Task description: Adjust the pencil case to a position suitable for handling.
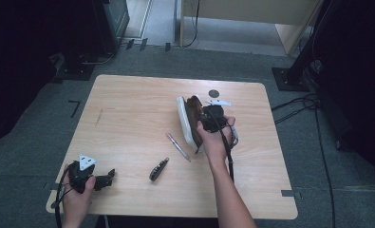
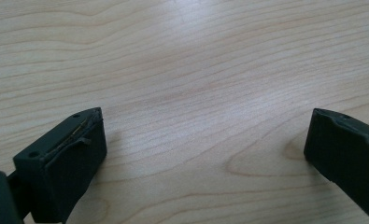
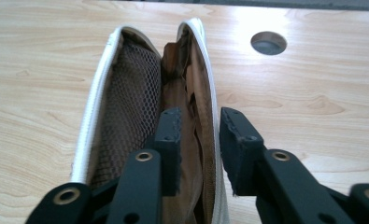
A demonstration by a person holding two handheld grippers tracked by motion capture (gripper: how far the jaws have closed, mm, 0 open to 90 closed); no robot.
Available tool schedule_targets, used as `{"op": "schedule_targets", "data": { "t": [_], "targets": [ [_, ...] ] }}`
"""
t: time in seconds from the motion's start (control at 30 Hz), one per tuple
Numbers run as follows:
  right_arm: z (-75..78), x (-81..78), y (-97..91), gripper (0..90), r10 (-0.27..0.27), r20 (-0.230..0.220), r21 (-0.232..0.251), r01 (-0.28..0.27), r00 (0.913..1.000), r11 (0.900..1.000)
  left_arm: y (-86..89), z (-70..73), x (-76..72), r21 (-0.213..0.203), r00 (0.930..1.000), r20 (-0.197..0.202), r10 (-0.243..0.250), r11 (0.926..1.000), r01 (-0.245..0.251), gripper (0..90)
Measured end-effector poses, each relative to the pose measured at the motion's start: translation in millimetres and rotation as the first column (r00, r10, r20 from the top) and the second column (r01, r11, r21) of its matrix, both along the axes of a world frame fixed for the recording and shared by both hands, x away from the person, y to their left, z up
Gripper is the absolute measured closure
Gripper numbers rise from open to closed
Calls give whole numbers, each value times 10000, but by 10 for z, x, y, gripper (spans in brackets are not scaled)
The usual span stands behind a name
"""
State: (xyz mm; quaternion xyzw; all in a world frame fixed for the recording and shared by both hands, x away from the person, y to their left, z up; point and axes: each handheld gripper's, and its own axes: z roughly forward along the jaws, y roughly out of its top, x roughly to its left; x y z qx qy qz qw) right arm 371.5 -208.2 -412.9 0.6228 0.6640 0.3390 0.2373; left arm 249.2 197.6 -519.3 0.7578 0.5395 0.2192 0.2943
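Two grippers work a wooden table (image 1: 128, 104). The right gripper (image 3: 198, 128) straddles one wall of an open white pouch (image 3: 126, 93) standing right of the table's centre, one jaw inside against the brown lining, the other outside; its jaws stand slightly apart, not pressing the wall. The left gripper (image 2: 205, 140) rests near the table's front left corner, jaws wide apart over bare wood. A pen (image 1: 177, 147) and a dark folded tool (image 1: 158, 169) lie between them.
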Motion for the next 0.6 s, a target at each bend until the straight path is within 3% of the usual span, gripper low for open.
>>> {"op": "schedule_targets", "data": {
  "t": [0.23, 0.6],
  "targets": [
    [115, -74, -74, 592, 111, 416, 209, -120, 9991, 9997, 0, 0, 0, 1, 10000, 0, -1, 10000, 1, 0],
    [247, -276, -297, 307, 681, 1223, 577, -756, 9902, 9955, 0, 0, 0, 0, 10000, 3, -44, 10000, 44, 0]
  ]
}}
